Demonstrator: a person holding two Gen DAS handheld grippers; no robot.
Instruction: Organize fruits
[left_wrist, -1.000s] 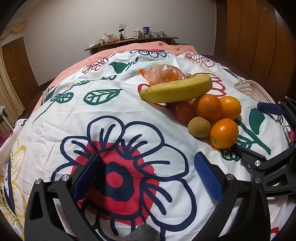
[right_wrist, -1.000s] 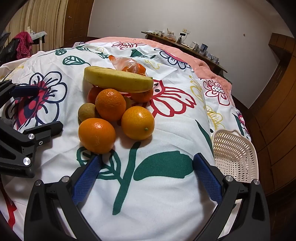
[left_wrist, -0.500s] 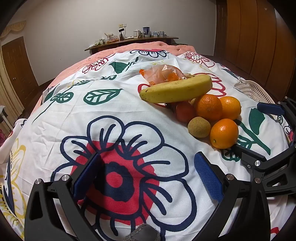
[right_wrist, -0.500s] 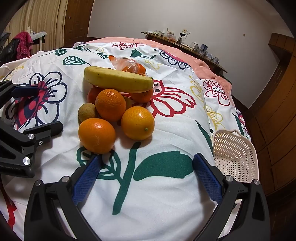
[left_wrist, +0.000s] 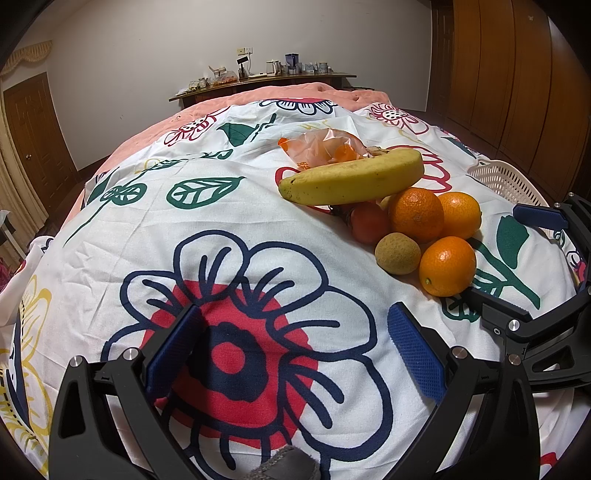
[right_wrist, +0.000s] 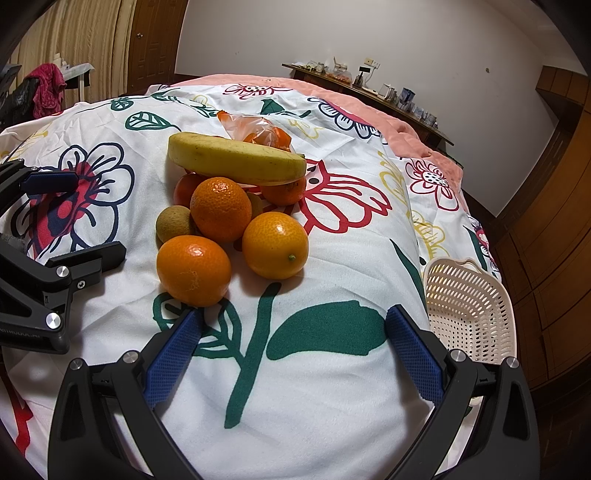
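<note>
Both grippers hover low over the flowered bedspread (right_wrist: 332, 387), and nothing has been picked yet. The left gripper (left_wrist: 295, 343) has its fingers spread wide and empty above the big red flower print; the right gripper (right_wrist: 295, 343) is just as released, nothing between its blue pads, hanging over the green leaf print.

The fruit sits in 1 tight heap toward the middle of the bedspread — a banana (right_wrist: 236, 158) lying across the top, 3 oranges in front, the nearest orange (right_wrist: 194, 269) just ahead of the right gripper's left finger. A brownish kiwi-like fruit (right_wrist: 173, 223) touches the heap's left side, a red one peeks out underneath, and a plastic bag (right_wrist: 258, 127) with orange pieces lies behind. The white basket (right_wrist: 469, 310) waits at the bedspread's right edge, tilted on the soft slope.

Risks, as I judge them: the banana rests on round fruit, so pulling 1 orange out could roll the pile apart on this soft, domed surface. The basket so near the edge could tip off if fruit is dropped in hard — and smooth peel may slip from a shallow pinch.
</note>
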